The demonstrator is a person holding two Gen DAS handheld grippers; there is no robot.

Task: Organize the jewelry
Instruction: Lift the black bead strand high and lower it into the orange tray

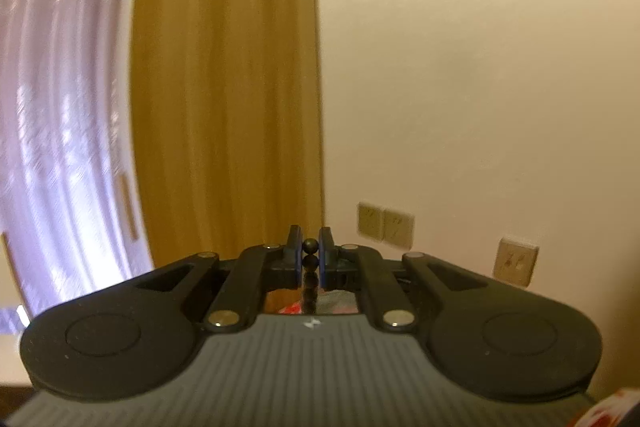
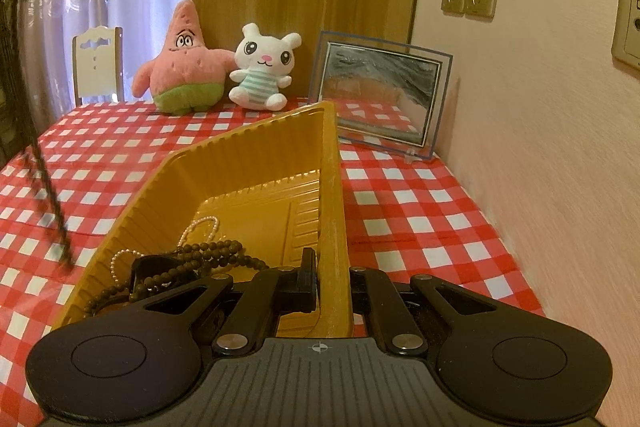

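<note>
- left gripper (image 1: 311, 255) nearly closed, pinching a dark bead strand (image 1: 310, 247).
- right gripper (image 2: 331, 279) clamps the yellow tray (image 2: 335, 227) rim, narrow gap.

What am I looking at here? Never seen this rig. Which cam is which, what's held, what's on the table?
No robot: a person holds a two-finger tool in each hand, and a fisheye camera on each looks forward along its fingers.

The left wrist view is blurred and points up at a curtain and wall. The left tool is shut on a dark bead strand, which also hangs at the left edge of the right wrist view.

In the right wrist view, the right tool clamps the wall of a yellow tray. Inside lie a brown bead necklace and a pearl strand.

The checked tablecloth also carries a pink starfish plush, a white bunny plush and a framed picture.
</note>
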